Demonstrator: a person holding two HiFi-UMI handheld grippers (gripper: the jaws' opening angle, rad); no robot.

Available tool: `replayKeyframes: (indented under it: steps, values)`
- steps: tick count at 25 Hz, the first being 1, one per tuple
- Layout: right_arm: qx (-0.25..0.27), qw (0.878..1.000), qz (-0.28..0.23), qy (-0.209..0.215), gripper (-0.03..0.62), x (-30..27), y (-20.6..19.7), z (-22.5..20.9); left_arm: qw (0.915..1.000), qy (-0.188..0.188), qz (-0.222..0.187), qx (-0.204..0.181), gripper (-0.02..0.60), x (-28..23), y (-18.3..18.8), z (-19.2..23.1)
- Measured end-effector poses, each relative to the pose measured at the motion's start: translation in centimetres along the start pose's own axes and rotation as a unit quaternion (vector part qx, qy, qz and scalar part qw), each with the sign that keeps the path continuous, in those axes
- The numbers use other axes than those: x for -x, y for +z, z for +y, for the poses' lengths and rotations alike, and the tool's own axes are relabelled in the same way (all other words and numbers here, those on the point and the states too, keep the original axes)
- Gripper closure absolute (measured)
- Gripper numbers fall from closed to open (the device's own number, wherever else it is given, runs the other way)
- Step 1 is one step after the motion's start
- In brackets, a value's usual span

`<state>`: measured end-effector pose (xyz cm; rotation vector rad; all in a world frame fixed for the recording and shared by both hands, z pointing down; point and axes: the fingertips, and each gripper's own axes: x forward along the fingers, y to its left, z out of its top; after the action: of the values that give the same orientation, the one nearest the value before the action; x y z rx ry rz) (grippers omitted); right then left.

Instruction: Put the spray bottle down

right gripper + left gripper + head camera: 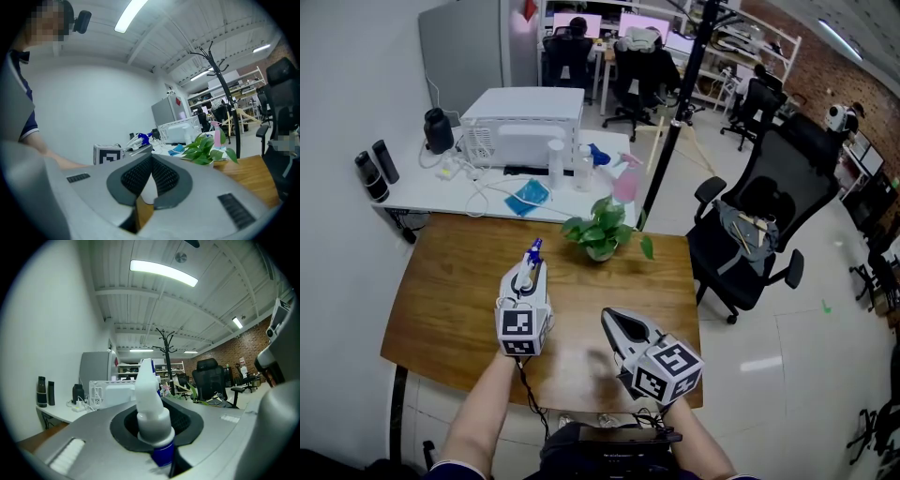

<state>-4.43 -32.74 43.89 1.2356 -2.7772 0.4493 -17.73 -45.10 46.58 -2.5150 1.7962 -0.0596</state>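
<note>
A spray bottle (532,251) with a white head and a blue collar is held level above the wooden table (441,300), left of centre. My left gripper (530,267) is shut on it. In the left gripper view the bottle's white neck (149,399) stands between the jaws of the left gripper (157,420), and its body is hidden below them. My right gripper (609,319) hovers over the table's front right part, shut with nothing in it. In the right gripper view the right gripper (151,161) has its pads together, and the blue spray head (140,138) shows to the left.
A potted plant (600,230) stands at the table's far edge, just beyond the bottle. Behind it is a white desk with a microwave (525,122), a pink spray bottle (627,178) and cables. A coat stand pole (675,122) and a black office chair (759,225) stand to the right.
</note>
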Motion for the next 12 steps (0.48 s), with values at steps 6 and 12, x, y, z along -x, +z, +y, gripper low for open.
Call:
replayKeyframes:
  steps: [6, 12]
  values:
    - [-0.002, 1.0, -0.002, 0.001, 0.588, 0.13, 0.1, -0.15, 0.9999, -0.001, -0.009, -0.01, 0.512, -0.03, 0.24, -0.72]
    - [-0.002, 1.0, -0.002, 0.003, 0.588, 0.25, 0.03, -0.32, 0.9997, 0.003, -0.015, -0.019, 0.511, -0.01, 0.31, -0.9]
